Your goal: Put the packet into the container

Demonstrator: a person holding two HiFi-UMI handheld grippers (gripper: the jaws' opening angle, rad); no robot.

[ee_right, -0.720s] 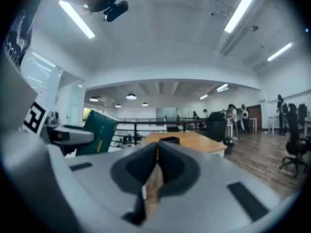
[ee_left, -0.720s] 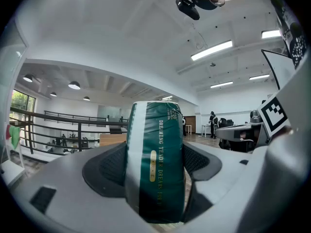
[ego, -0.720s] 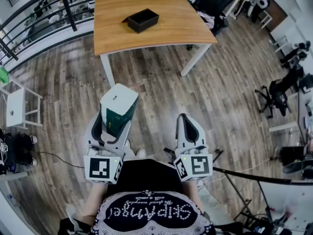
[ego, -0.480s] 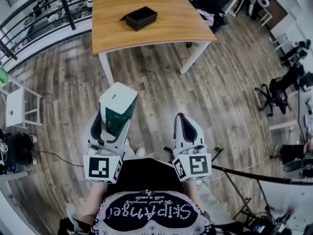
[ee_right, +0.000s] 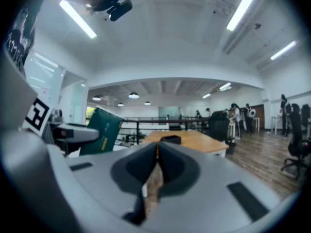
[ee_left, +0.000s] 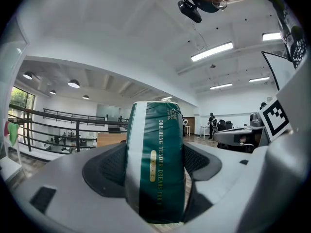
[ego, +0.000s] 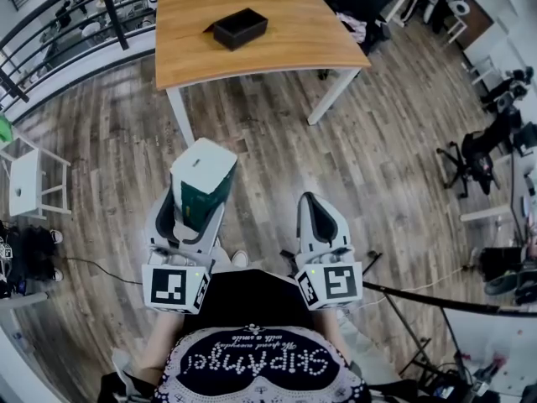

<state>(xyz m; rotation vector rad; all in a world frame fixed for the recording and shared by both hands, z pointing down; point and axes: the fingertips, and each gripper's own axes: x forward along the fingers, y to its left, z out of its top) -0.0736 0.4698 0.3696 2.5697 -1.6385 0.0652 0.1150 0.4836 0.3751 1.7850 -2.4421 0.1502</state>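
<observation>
A green and white packet (ego: 200,187) stands between the jaws of my left gripper (ego: 191,200), which is shut on it. In the left gripper view the packet (ee_left: 154,161) fills the gap, pressed on both sides by the pads. My right gripper (ego: 317,212) is shut with nothing in it; its jaws meet in the right gripper view (ee_right: 156,155). The container, a black open box (ego: 240,28), sits on the wooden table (ego: 294,36) far ahead, well apart from both grippers. It shows small in the right gripper view (ee_right: 170,139).
The table's white legs (ego: 333,96) stand on the wood floor between me and the box. A railing (ego: 75,15) runs at the back left, a white stool (ego: 29,183) at the left, office chairs (ego: 482,158) at the right.
The table and box have slid slightly up and left in the head view as the view shifts. Both grippers hold their pose, the packet still gripped.
</observation>
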